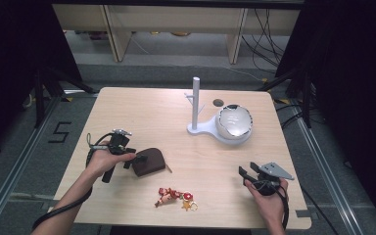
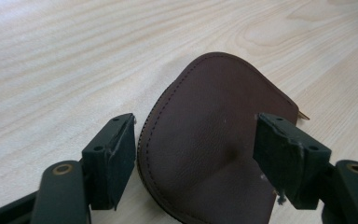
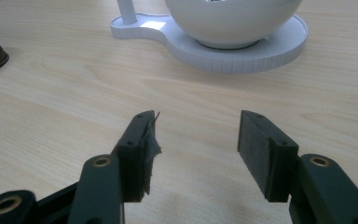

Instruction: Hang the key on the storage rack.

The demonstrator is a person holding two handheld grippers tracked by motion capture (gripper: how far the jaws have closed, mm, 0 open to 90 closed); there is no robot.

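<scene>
Seemingly untouched, pouch (image 2: pixel 205 140) between left claw (image 2: pixel 193 154) pads

One wooden table (image 1: pixel 127 107). On it lies one brown pouch (image 1: pixel 149 161). One white stand (image 1: pixel 196 128) carries one upright post (image 1: pixel 196 100) and one white bowl (image 1: pixel 234 122). Near the front edge sits one small cluster of charms (image 1: pixel 176 198); it looks like two pieces, one red-and-tan figure and one red-and-gold piece, though the high view is too coarse to be sure. Two black grippers: one left gripper (image 1: pixel 138 158) and one right gripper (image 1: pixel 247 170), each with two jaws, each held in one hand.
</scene>
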